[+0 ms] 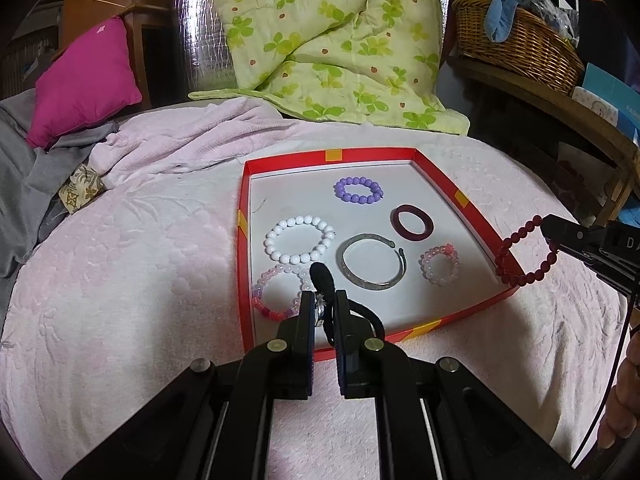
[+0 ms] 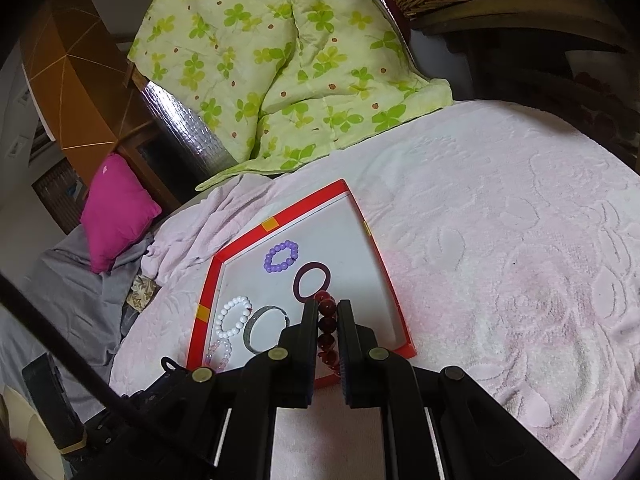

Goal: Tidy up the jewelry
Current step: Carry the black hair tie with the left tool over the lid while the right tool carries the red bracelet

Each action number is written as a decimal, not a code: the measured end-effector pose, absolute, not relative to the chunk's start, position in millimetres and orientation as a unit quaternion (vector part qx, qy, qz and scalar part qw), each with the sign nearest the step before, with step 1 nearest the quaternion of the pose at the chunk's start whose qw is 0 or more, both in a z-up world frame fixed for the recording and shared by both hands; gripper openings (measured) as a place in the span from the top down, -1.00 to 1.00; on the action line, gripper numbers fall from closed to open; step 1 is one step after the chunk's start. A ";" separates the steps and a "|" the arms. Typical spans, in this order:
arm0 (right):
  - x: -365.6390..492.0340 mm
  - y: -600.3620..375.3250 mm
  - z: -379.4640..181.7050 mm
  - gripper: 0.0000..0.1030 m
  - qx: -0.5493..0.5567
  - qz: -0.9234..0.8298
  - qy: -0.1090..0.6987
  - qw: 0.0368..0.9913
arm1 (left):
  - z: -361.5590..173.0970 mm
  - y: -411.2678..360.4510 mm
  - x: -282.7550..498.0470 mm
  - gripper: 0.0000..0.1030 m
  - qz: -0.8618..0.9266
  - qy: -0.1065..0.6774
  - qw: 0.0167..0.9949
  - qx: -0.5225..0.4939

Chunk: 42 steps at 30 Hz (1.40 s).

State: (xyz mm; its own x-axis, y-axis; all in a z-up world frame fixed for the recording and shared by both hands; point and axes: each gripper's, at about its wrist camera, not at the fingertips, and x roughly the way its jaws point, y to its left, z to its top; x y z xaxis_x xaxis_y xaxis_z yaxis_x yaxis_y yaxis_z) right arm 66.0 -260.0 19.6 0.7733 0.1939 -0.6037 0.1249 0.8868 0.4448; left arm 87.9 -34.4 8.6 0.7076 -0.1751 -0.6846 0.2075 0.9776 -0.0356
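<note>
A red-rimmed tray [image 1: 472,208] with a white floor lies on a pink blanket. In it lie a purple bead bracelet [image 1: 359,190], a dark red bangle [image 1: 413,223], a white bead bracelet [image 1: 299,239], a silver cuff [image 1: 371,261], a small pink bead bracelet [image 1: 439,265] and a pink-red bead bracelet [image 1: 272,294]. My left gripper [image 1: 324,306] is shut on a black cord bracelet with a silver charm [image 1: 322,278], over the tray's near left part. My right gripper [image 2: 325,314] is shut on a dark red bead bracelet [image 2: 326,320], which also shows in the left wrist view [image 1: 520,254] above the tray's right rim.
A green clover quilt [image 1: 332,40] lies behind the tray. A magenta cushion [image 1: 86,80] and grey cloth [image 1: 24,184] sit at the left. A wicker basket [image 1: 516,36] stands on a wooden shelf at the back right.
</note>
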 end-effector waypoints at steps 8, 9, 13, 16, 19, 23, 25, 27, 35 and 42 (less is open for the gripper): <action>72.0 -261.7 15.8 0.80 0.242 0.014 0.339 0.909 | 5.8 -39.8 93.0 0.82 -0.106 0.372 0.922 0.025; 72.9 -261.9 15.1 0.80 0.241 0.013 0.340 0.909 | 5.2 -40.3 93.8 0.82 -0.106 0.373 0.921 0.025; 75.7 -262.1 12.9 0.80 0.243 0.014 0.342 0.907 | 3.2 -41.3 96.2 0.82 -0.106 0.377 0.920 0.025; 79.1 -263.2 11.4 0.80 0.247 0.015 0.344 0.906 | 2.0 -42.8 98.3 0.82 -0.108 0.379 0.919 0.025; 81.9 -264.5 8.7 0.80 0.252 0.014 0.346 0.904 | 1.5 -43.8 99.8 0.82 -0.110 0.380 0.918 0.024; 84.4 -265.6 6.2 0.80 0.254 0.014 0.349 0.902 | -0.1 -45.4 101.7 0.82 -0.110 0.383 0.917 0.026; 84.8 -265.3 6.1 0.80 0.254 0.015 0.349 0.902 | -0.8 -46.1 102.2 0.82 -0.110 0.384 0.916 0.026; 85.3 -264.7 5.8 0.80 0.254 0.016 0.349 0.902 | -1.2 -47.3 103.0 0.82 -0.110 0.385 0.916 0.028; 86.0 -264.5 5.8 0.80 0.254 0.019 0.350 0.902 | -4.6 -50.6 102.9 0.82 -0.110 0.389 0.914 0.035; 93.2 -260.5 6.8 0.80 0.251 0.021 0.350 0.902 | -7.1 -50.8 104.7 0.82 -0.110 0.393 0.912 0.036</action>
State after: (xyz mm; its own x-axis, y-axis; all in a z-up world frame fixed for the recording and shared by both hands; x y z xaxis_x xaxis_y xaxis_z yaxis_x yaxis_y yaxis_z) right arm 93.2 -260.6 6.8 0.7541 0.2133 -0.6212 0.1388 0.8727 0.4681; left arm 104.7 -50.8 -7.1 0.6667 -0.1732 -0.7249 0.2299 0.9730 -0.0210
